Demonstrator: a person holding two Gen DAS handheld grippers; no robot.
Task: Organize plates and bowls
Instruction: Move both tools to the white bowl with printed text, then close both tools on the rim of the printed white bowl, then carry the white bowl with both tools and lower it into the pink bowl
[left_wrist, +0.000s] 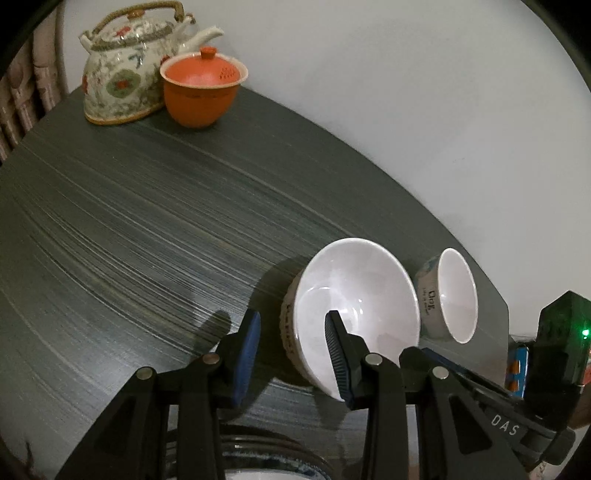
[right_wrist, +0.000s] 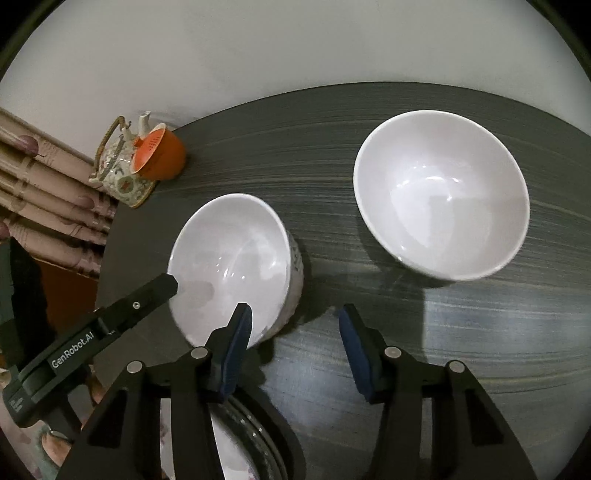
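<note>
1. Left gripper (left_wrist: 291, 354) has its jaws apart, straddling the near bowl's (left_wrist: 354, 306) rim without clamping it.
2. Right gripper (right_wrist: 295, 347) stands open over bare table (right_wrist: 480, 332).
3. Far bowl (right_wrist: 441, 195) sits beyond.

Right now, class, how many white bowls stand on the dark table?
2. One bowl sits near the table's left edge, between the left hand-held gripper's fingers; the other stands apart, further right. Plates at the near edge may hide more.

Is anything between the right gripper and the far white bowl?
Nothing visible: only bare table lies between the right gripper and the far bowl; the nearer bowl sits left of that path.
</note>
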